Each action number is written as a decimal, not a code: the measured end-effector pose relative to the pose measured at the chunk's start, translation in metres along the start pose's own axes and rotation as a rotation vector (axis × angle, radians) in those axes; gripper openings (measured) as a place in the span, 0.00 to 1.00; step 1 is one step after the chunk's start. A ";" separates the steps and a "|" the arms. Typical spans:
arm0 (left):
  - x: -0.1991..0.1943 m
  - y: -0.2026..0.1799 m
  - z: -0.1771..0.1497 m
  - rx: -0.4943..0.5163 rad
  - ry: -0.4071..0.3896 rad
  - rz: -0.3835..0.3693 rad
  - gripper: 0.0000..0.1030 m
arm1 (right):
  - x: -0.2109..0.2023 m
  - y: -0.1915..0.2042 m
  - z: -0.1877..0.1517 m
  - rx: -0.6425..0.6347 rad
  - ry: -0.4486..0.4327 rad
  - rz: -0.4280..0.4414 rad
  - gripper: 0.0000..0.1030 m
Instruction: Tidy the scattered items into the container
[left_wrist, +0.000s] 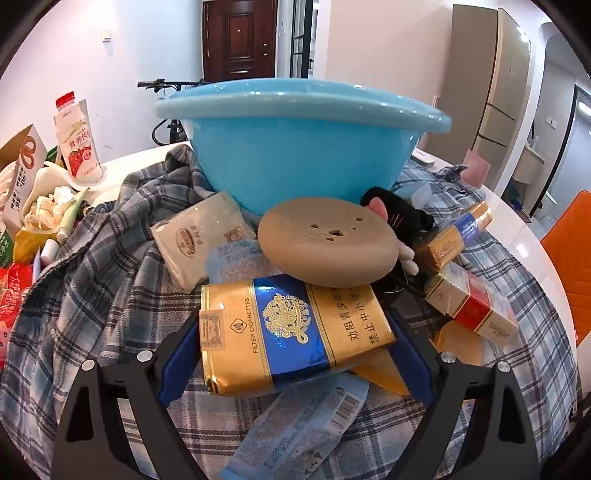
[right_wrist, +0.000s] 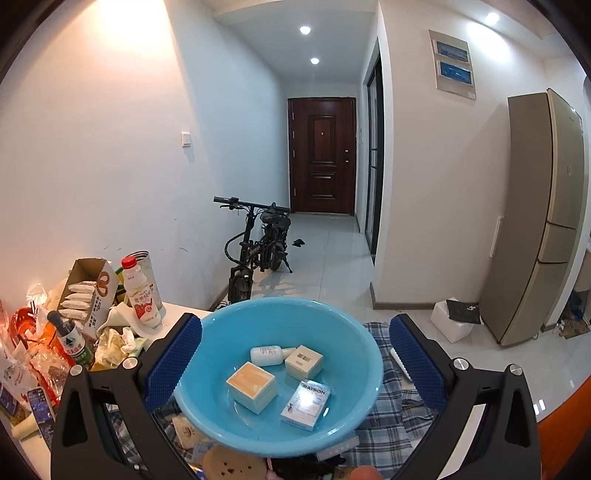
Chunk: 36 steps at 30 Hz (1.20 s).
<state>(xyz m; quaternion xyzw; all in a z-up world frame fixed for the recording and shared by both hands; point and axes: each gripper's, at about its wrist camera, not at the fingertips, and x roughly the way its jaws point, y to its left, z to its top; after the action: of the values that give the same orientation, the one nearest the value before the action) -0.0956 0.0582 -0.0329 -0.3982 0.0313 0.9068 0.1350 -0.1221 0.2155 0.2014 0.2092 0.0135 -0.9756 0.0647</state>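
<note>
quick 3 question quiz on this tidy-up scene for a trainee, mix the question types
1. True or false: the blue basin is empty.
2. What lies between the fingers of the left hand-held gripper? A) a tan round disc B) a gold and blue cigarette pack C) a red-capped drink bottle
3. Fill in: the right hand-held gripper hangs above the ___ with nothing between its fingers.

Key
1. False: it holds a small white bottle and three small boxes.
2. B, the gold and blue cigarette pack; the pads flank its ends, and firm contact cannot be told.
3. Basin.
</note>
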 end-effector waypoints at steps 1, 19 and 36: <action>-0.002 0.000 0.000 0.000 -0.004 0.000 0.88 | -0.006 -0.003 -0.004 -0.006 0.002 0.005 1.00; -0.020 0.006 -0.002 -0.025 -0.045 -0.072 0.83 | 0.030 -0.077 -0.223 0.029 0.455 0.348 0.94; -0.031 0.010 0.000 -0.056 -0.081 -0.127 0.81 | 0.065 -0.061 -0.248 -0.036 0.547 0.442 0.82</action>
<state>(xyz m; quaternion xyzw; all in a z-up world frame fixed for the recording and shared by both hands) -0.0786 0.0419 -0.0110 -0.3658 -0.0250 0.9124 0.1821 -0.0878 0.2817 -0.0509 0.4597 0.0020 -0.8454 0.2721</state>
